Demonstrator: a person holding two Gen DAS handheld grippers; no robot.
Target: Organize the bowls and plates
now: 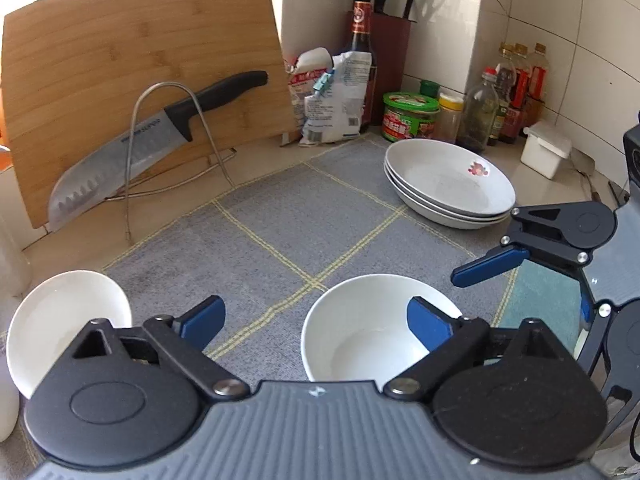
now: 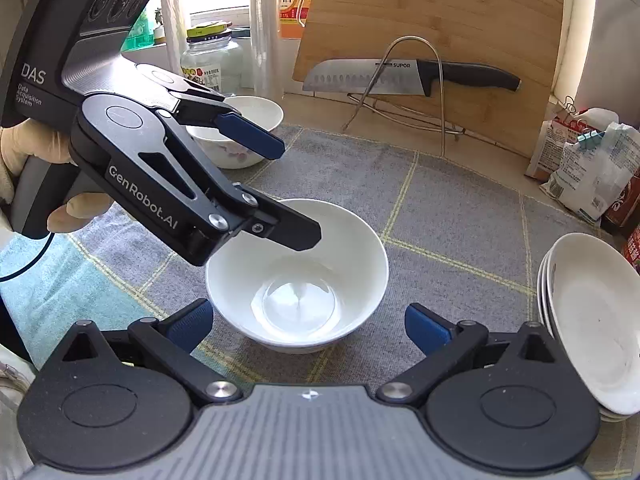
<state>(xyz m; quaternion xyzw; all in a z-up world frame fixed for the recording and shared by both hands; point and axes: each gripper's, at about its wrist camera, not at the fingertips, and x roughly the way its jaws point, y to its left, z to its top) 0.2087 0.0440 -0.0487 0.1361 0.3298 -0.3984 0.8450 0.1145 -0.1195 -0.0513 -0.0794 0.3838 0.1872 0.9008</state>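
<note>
Biggest thing: bamboo cutting board (image 2: 432, 40) leaning at the back, w/ a knife (image 2: 404, 76) resting across a wire rack (image 2: 416, 92) in front of it. Under everything, grey checked mat (image 1: 280, 216) on the counter.

Stack of shallow plates (image 1: 450, 184) sits at the mat's far right corner, topmost w/ a small flower print; jars & bottles just behind it. In my right cam the same stack is at the right edge.

White bowl (image 2: 298, 276) is mid-mat, upright, empty. My left gripper (image 2: 296, 190) hangs over it, jaws wide apart, lower finger above the near-left rim; can't tell if it touches. My right gripper (image 2: 308, 326) is low in front of the bowl, also wide, holding nothing, fingers either side of it.

2nd bowl (image 1: 66, 320) sits off to my left at the mat edge, partly behind my left gripper.
</note>
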